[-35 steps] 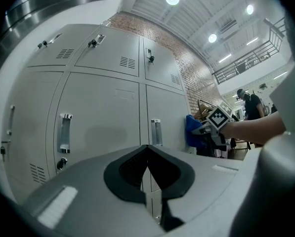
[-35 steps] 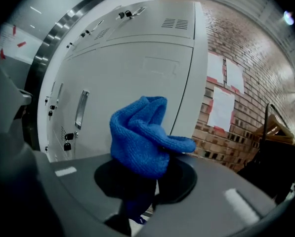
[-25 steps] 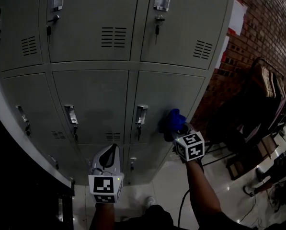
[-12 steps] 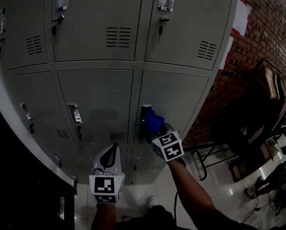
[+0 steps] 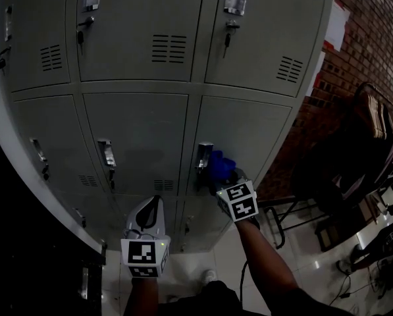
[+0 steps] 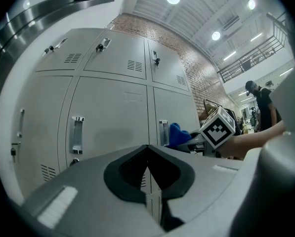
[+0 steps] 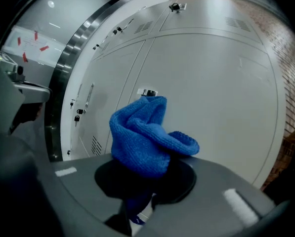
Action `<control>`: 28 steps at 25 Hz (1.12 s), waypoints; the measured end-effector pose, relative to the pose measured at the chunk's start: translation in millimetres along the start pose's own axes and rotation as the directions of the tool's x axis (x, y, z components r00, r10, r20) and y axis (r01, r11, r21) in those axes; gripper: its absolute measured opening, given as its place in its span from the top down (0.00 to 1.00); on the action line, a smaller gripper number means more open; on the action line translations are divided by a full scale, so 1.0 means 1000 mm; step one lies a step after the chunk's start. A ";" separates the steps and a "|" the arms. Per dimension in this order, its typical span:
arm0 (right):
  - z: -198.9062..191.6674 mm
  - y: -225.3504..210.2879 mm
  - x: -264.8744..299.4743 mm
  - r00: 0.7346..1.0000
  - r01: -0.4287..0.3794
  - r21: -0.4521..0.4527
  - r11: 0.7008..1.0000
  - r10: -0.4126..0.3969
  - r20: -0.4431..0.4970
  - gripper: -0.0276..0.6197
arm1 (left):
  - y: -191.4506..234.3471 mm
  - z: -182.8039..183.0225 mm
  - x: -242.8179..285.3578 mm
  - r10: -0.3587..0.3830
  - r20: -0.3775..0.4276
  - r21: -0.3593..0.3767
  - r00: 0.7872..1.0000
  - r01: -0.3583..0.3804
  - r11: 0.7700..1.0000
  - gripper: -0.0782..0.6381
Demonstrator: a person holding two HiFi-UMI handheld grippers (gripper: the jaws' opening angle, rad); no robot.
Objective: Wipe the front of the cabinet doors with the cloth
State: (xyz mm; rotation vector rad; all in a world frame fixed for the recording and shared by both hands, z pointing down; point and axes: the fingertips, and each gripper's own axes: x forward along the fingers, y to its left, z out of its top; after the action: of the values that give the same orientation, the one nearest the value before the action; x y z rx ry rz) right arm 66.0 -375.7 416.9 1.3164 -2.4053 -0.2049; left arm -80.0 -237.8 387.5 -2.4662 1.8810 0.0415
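Right gripper (image 5: 226, 182): jaws clamped on blue cloth (image 5: 220, 164), held at the lower right cabinet door (image 5: 255, 133), just beside its handle (image 5: 205, 155). Left gripper (image 5: 154, 207): jaws closed, empty. Wiping appears mid-task; other doors probably not yet done.

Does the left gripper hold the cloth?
No, the cloth is clamped in the right gripper, while the left gripper has its jaws together with nothing between them.

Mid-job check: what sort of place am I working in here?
Probably a locker area in a large hall: grey metal lockers, a brick wall beside them, and a high ceiling with a railed upper walkway.
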 end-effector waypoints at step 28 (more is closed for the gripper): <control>-0.076 -0.128 -0.067 0.969 0.236 0.035 0.971 -0.233 -0.082 0.83 | -0.019 -0.007 0.010 -0.055 -0.020 0.011 0.998 0.055 0.998 0.87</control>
State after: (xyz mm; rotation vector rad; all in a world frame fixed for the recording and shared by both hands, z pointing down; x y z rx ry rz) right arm 228.6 -385.1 429.1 1.5991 -2.1992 -0.1630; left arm -59.3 -242.4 393.9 -2.5185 1.8148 0.0043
